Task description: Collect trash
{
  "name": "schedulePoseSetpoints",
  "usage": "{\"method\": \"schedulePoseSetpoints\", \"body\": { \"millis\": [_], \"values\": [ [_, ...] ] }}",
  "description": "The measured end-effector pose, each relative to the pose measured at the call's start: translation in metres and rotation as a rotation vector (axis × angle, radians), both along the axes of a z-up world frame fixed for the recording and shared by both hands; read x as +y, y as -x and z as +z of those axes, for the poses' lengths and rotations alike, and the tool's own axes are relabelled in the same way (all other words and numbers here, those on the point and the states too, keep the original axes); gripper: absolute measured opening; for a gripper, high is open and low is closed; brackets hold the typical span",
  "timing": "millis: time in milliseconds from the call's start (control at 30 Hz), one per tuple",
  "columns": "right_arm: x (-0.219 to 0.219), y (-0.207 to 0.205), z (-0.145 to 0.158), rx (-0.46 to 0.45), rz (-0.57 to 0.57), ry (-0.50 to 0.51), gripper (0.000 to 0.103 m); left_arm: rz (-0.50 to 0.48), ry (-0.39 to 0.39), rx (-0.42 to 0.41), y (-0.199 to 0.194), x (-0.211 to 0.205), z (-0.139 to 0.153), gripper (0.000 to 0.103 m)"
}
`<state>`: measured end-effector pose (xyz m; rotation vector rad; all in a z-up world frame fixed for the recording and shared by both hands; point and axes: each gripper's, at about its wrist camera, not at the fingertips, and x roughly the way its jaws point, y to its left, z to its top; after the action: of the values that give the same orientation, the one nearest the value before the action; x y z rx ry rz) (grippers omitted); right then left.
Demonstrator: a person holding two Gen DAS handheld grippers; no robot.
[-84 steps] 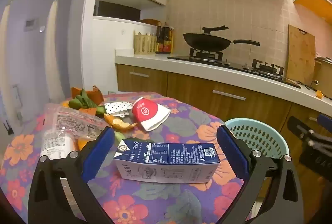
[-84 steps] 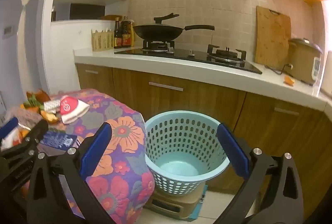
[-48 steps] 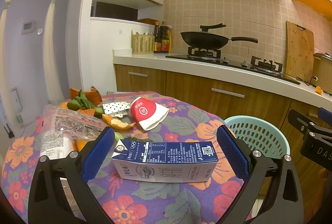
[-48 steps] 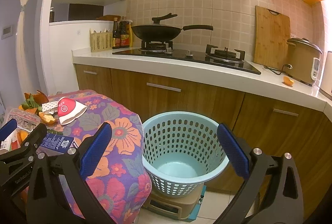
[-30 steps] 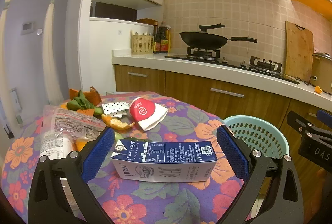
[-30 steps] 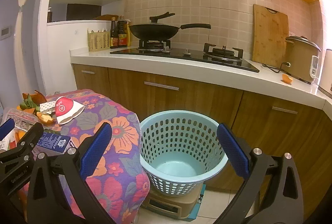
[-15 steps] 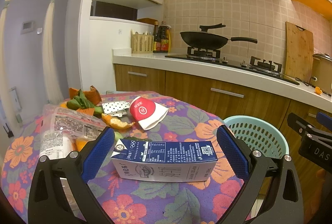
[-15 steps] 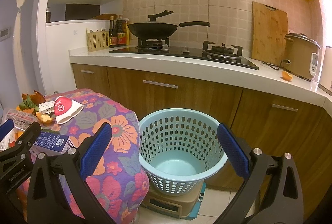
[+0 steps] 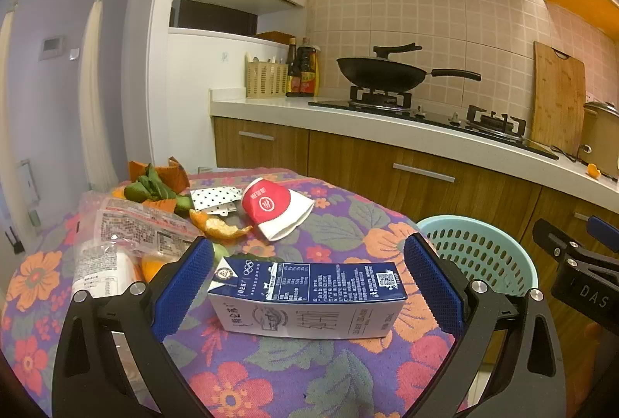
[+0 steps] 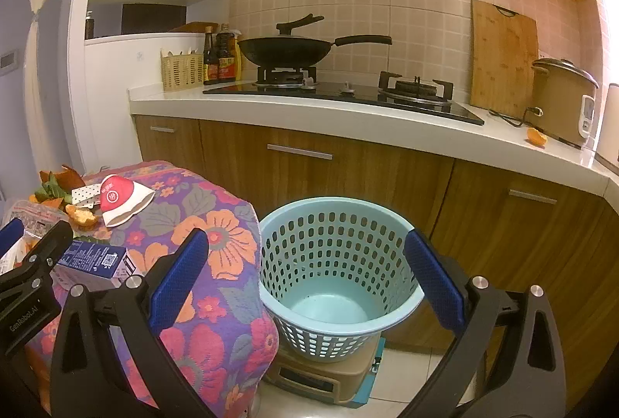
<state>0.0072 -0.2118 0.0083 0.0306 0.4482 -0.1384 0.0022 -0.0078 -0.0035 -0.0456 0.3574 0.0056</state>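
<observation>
— Kitchen, tiled wall, wok [image 9: 381, 74] on the stove, and nearer, a table [image 9: 336, 228] under a flowered cloth. On it?

— Carton [image 9: 307, 298], blue and white, lying on its side near the table's front edge, long side across the view. Sits between the fingers of the left gripper [image 9: 307, 292], jaws spread wide, gaps showing on both ends, nothing gripped.

— Around the carton?

— Behind it, a flattened red and white cup [image 9: 276, 211]. Left of that, orange peel [image 9: 214, 226], then a dotted wrapper [image 9: 214, 197], with green leaves [image 9: 151, 188] further back. At the left, a clear plastic bag [image 9: 123, 236] with printed labels, just beside the left finger.

— And off the table?

— Pale blue basket [image 10: 336, 275] with holes in its wall, standing on a tan box on the floor, just beside the table's right edge, in front of wooden cupboards. Only bare bottom seen inside.

— Right gripper [image 10: 305, 278]?

— Held above the floor facing the basket, which shows between its fingers. Jaws wide apart, holding nothing. Well apart from the carton [image 10: 93, 259], seen at the far left of that view.

— Further back?

— Cutting board [image 10: 503, 64] leaning on the wall, rice cooker [image 10: 563, 97] to its right, bottles [image 10: 218, 54] left of the stove.
</observation>
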Motion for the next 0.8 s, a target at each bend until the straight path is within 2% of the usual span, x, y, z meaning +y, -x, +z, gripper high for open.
{"method": "schedulePoseSetpoints", "body": {
  "millis": [333, 567, 800],
  "values": [
    [-0.002, -0.002, -0.004, 0.012, 0.004, -0.013, 0.096, 0.006, 0.004, -0.002, 0.000, 0.002, -0.001, 0.095],
    [-0.001, -0.008, -0.008, 0.027, 0.036, -0.041, 0.096, 0.046, 0.013, 0.015, -0.001, 0.008, 0.000, 0.095],
    [0.011, -0.010, -0.003, 0.005, 0.095, -0.027, 0.096, 0.160, -0.065, 0.043, 0.019, 0.023, 0.012, 0.095]
  ]
}}
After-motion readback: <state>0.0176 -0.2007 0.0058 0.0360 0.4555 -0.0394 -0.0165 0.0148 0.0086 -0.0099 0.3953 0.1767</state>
